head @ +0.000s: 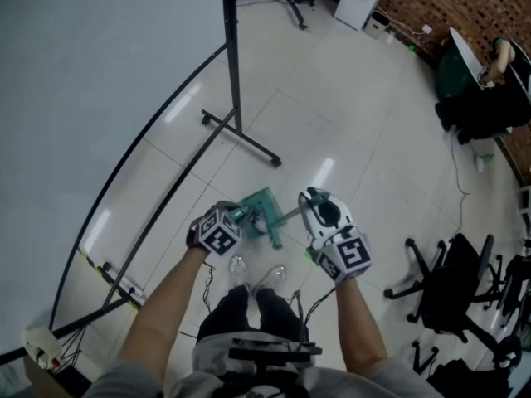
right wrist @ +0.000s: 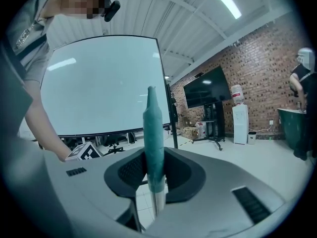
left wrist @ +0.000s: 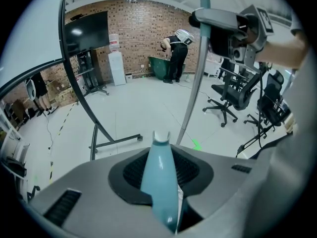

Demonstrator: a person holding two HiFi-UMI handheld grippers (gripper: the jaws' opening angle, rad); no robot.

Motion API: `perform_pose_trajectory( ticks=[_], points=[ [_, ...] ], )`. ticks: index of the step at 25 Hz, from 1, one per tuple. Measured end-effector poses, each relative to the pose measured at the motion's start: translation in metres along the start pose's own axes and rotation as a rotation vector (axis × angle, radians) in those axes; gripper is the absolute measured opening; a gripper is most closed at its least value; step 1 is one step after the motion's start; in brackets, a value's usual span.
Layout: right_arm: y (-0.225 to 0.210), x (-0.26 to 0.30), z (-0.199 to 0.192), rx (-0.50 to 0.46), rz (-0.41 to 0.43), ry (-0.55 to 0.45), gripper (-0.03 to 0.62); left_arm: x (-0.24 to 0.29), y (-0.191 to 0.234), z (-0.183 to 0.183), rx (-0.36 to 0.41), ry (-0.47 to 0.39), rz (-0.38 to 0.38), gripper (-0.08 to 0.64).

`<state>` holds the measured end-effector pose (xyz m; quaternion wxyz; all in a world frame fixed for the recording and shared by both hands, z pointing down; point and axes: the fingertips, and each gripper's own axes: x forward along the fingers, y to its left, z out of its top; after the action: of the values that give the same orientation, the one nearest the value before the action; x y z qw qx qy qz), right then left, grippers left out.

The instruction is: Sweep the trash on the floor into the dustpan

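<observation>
My left gripper (head: 236,217) is shut on the pale teal handle (left wrist: 159,180) of a teal dustpan (head: 260,206), which hangs low over the floor in front of my feet. My right gripper (head: 316,208) is shut on the teal grip (right wrist: 153,148) of a broom, whose bare metal pole runs down below the jaws. In the head view the broom pole (head: 288,217) slants down left to the brush end (head: 274,238) beside the dustpan. The left gripper view shows the same pole (left wrist: 193,93) crossing upright. A small green scrap (left wrist: 196,144) lies on the white tiles near it.
A large whiteboard on a black stand (head: 239,131) fills the left, with its foot bars on the floor ahead. Black office chairs (head: 452,293) stand at the right. A person (left wrist: 177,53) bends over a green bin by the far brick wall. Cables trail across the floor.
</observation>
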<state>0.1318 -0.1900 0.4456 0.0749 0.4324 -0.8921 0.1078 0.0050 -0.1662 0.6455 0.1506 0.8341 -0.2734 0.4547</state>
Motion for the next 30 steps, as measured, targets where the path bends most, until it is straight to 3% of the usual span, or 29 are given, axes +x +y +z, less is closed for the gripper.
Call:
perform_pose_trajectory(
  ticks=[13, 30],
  points=[
    [0.032, 0.014, 0.004, -0.013, 0.009, -0.007, 0.081, -0.002, 0.000, 0.001, -0.013, 0.010, -0.021, 0.097],
    [0.038, 0.016, 0.010, -0.012, 0.012, -0.023, 0.081, 0.000, -0.001, 0.003, -0.014, 0.009, -0.019, 0.097]
  ],
)
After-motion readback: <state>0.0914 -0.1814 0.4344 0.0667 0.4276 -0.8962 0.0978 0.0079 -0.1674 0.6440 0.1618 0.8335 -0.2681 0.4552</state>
